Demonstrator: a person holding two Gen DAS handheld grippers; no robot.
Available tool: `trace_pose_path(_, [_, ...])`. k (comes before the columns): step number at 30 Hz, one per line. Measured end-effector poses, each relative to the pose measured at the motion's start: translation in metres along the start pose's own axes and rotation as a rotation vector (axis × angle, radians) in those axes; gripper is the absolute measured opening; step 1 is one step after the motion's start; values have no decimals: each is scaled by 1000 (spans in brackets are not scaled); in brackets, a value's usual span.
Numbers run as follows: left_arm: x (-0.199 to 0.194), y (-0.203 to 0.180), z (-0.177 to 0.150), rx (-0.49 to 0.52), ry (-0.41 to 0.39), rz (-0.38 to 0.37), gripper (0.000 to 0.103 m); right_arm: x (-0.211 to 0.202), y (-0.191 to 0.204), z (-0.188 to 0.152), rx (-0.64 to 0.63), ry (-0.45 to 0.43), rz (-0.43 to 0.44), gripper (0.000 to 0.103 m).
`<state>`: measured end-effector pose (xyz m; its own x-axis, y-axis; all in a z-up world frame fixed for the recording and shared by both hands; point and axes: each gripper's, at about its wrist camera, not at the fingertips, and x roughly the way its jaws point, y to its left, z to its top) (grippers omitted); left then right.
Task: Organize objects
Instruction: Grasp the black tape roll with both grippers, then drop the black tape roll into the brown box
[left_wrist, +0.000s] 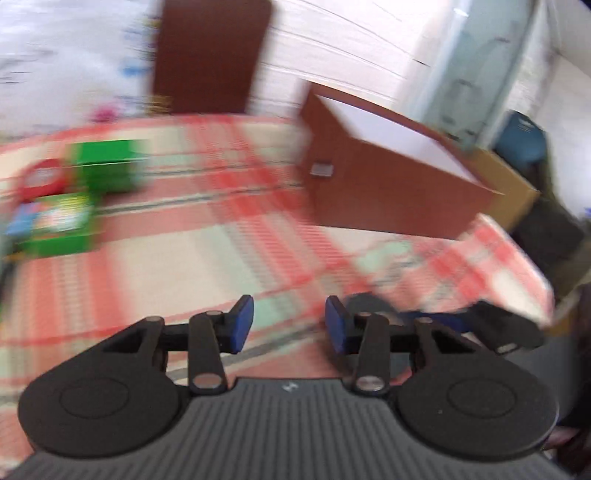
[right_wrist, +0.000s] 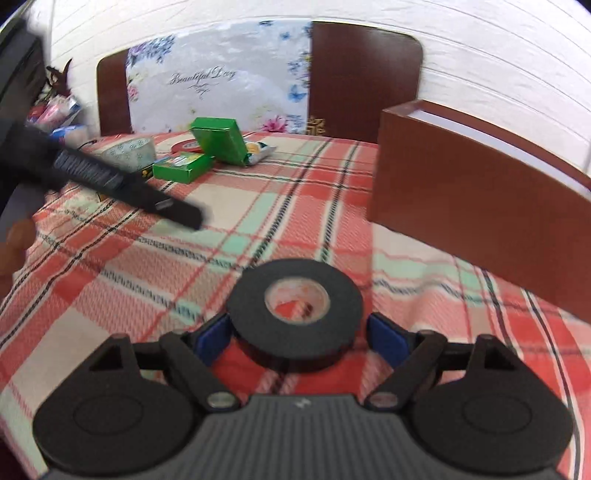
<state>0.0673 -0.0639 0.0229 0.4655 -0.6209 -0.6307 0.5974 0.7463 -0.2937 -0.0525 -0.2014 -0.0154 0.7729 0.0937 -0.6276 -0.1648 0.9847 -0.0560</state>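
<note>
A black tape roll (right_wrist: 295, 314) lies flat on the plaid cloth (right_wrist: 258, 221), between the blue pads of my right gripper (right_wrist: 299, 341). The jaws stand a little wider than the roll, and a thin gap shows at the right pad (right_wrist: 388, 341), so the gripper is open. My left gripper (left_wrist: 289, 325) hovers low over the cloth with its blue pads apart and nothing between them. In the right wrist view it reaches in from the left as a dark blurred finger (right_wrist: 173, 210). The left wrist view is smeared by motion.
A tall brown box (right_wrist: 461, 192) with a white inside stands at the right, close to the roll. Far left at the back are two green boxes (right_wrist: 218, 140) (right_wrist: 183, 166), a red tape roll (right_wrist: 186, 147), a patterned bowl (right_wrist: 129, 151) and a snack packet (right_wrist: 260, 149). A brown headboard (right_wrist: 365, 74) rises behind.
</note>
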Motion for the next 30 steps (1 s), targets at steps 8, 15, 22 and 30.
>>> trace_pose_path(8, [34, -33, -8, 44, 169, 22, 38, 0, -1, 1, -5, -15, 19, 79])
trace_pose_path(15, [-7, -70, 61, 160, -50, 8, 33, -34, -8, 22, -14, -246, -93, 78])
trace_pose_path(22, [43, -100, 129, 179, -150, 52, 33, -21, -72, 84, 31, -404, -248, 78])
trace_pose_path(30, [81, -99, 134, 169, -108, 141, 33, 26, -114, 107, 108, -329, -281, 76])
